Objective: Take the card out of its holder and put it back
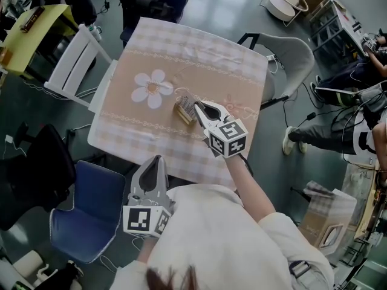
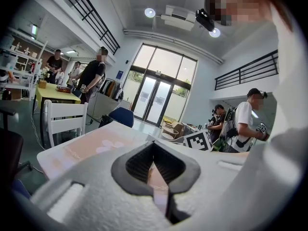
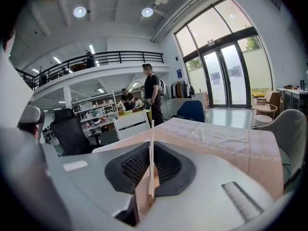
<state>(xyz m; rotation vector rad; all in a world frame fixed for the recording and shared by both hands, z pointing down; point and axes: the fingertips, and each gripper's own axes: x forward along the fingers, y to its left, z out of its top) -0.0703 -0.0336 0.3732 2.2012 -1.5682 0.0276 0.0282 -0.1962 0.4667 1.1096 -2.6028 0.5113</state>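
Right claw pinched the card edge-on, just beside the holder on the desk; left claw sat pressed together, empty.

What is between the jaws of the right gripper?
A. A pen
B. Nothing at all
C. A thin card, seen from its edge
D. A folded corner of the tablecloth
C: in the right gripper view, the right gripper has its jaws closed on a thin card that stands upright, edge-on.

Left tool jaws closed together, low over pink-clothed desk; white chair beyond its far edge.
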